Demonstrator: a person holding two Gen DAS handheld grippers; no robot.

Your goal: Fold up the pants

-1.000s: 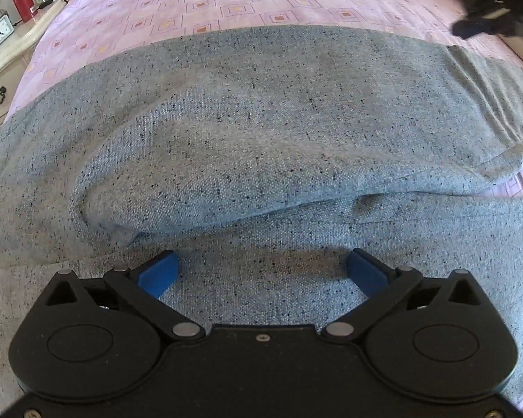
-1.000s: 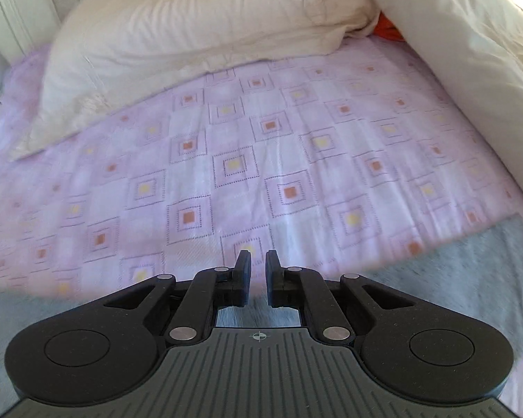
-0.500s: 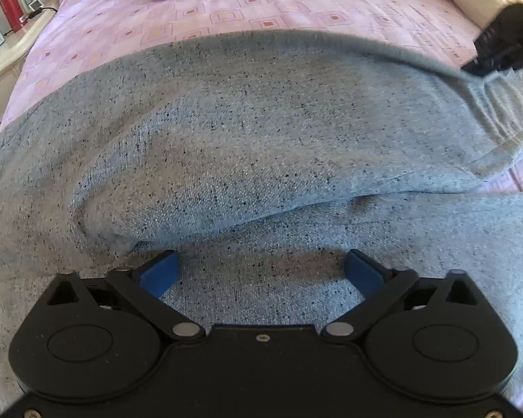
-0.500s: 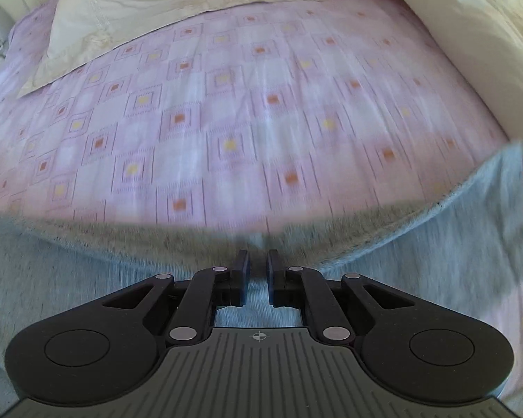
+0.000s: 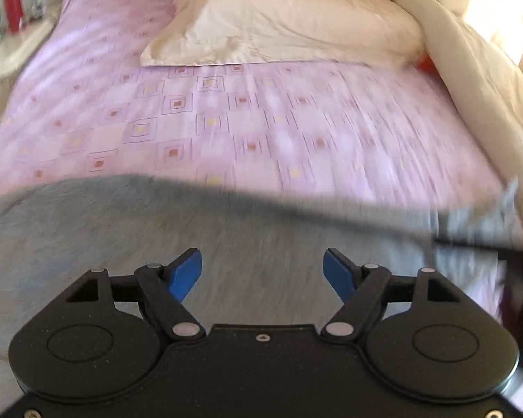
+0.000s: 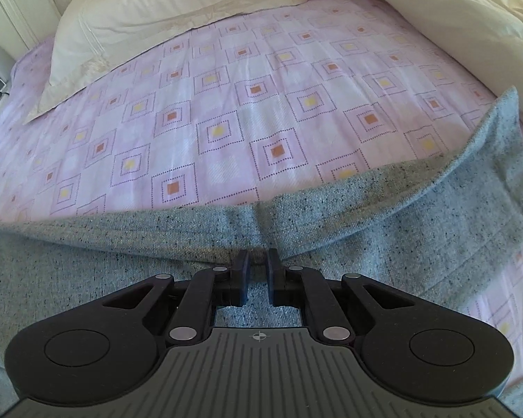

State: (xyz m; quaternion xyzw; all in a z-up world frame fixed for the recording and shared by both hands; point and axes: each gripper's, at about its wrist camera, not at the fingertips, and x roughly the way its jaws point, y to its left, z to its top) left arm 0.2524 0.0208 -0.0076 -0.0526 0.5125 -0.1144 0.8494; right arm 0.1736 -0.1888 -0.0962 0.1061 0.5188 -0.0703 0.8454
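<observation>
The grey speckled pants (image 6: 331, 223) lie across the near part of the pink patterned bed. My right gripper (image 6: 256, 261) is shut on a fold of the pants and holds that edge raised, so the cloth drapes down on both sides. In the left wrist view the pants (image 5: 139, 230) are blurred and fill the lower half. My left gripper (image 5: 262, 266) is open with its blue pads wide apart, just above the cloth and holding nothing. The right gripper shows as a dark blur at the right edge of the left wrist view (image 5: 516, 278).
A cream pillow (image 6: 177, 3) lies at the head of the bed and a cream duvet (image 6: 470, 17) is bunched along the right side. A nightstand with a red bottle (image 5: 12, 8) stands at the far left. Bare pink sheet (image 6: 226, 111) lies beyond the pants.
My right gripper has pulled the pants' far edge back toward me, so more cloth now lies under it. My left gripper has lifted and tilted up, and now looks over the bed.
</observation>
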